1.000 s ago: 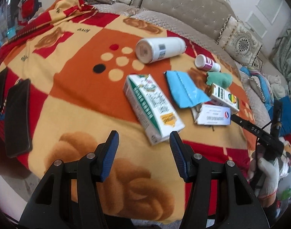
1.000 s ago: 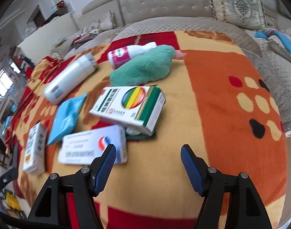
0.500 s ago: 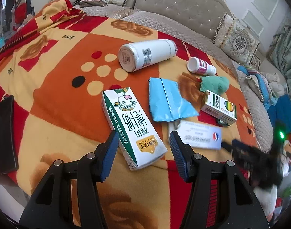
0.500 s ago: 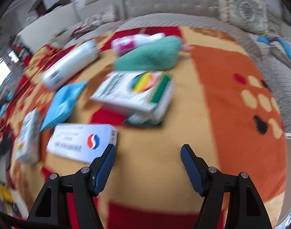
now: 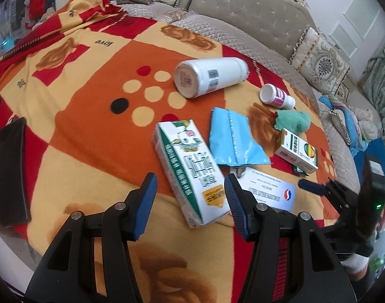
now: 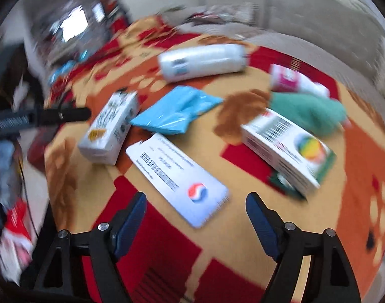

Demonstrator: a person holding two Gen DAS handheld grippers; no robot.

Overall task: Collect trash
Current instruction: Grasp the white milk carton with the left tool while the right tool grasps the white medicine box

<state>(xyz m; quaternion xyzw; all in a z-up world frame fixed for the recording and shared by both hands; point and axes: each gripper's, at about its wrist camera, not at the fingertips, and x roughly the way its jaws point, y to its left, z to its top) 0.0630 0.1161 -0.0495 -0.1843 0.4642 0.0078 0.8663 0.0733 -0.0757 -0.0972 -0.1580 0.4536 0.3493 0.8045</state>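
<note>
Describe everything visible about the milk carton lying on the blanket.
The carton is a tall white box with green edging, a cow drawing, printed characters and a yellow patch near its lower end. It looks like coated cardboard, closed and undented. It lies flat on the blanket, angled, its near end between the open left tongs, which seem not to touch it. The blue pouch lies beside it; contact is unclear.

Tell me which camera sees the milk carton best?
The left wrist view. The milk carton lies sharp and close, just ahead of the open left gripper, so its green printing is easy to see. In the right wrist view the carton is blurry, farther off, and seen from its end.
</note>
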